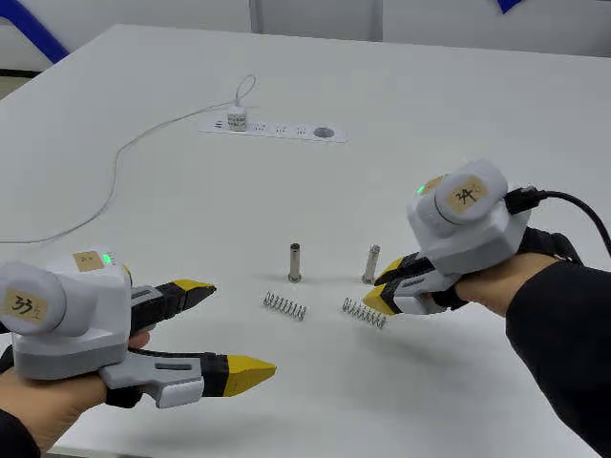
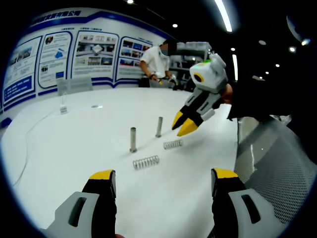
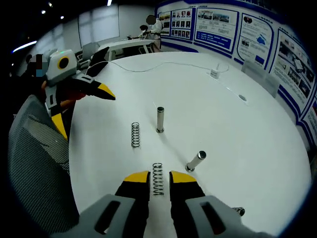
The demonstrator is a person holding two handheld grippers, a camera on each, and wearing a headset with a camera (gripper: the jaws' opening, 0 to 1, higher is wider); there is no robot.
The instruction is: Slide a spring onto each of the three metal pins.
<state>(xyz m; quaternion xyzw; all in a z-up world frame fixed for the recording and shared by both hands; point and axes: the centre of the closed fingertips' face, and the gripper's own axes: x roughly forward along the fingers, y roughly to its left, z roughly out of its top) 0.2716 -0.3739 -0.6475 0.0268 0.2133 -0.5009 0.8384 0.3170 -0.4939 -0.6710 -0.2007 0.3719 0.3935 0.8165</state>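
We hold the right hand-held gripper (image 1: pixel 382 288) low over the white tabletop (image 1: pixel 449 134), its yellow-tipped jaws parted only a narrow way. In the right gripper view the first spring (image 3: pixel 157 178) lies flat on the tabletop in the gap between the two jaw tips, running lengthwise along them. We cannot tell whether either tip touches it.

Just ahead of that hand-held gripper, a little to its right, stands the first pin (image 3: pixel 196 161), a short metal post that reads as upright in the head view. Farther ahead along the jaws stands the second pin (image 3: pixel 160 119), also upright and apart from the first. The second spring (image 3: pixel 135 135) lies flat ahead and to the left of the right hand-held gripper, near the foot of the second pin but clear of it. Both springs rest on the tabletop, neither on a pin.

We hold the left hand-held gripper (image 1: pixel 224 326) with its jaws spread wide and nothing between them. In the left gripper view the second spring lies straight ahead of it, well apart from the tips, with the second pin just beyond. The first spring and first pin sit farther ahead and to its right, where the right hand-held gripper's tips point down.

Well beyond both hand-held grippers a power strip (image 1: pixel 277 127) lies on the tabletop with a white cable (image 1: pixel 134 148) trailing away. In the left gripper view a person (image 2: pixel 156 62) stands past the far edge, and a mesh chair (image 2: pixel 277 163) is close on the left hand-held gripper's right.
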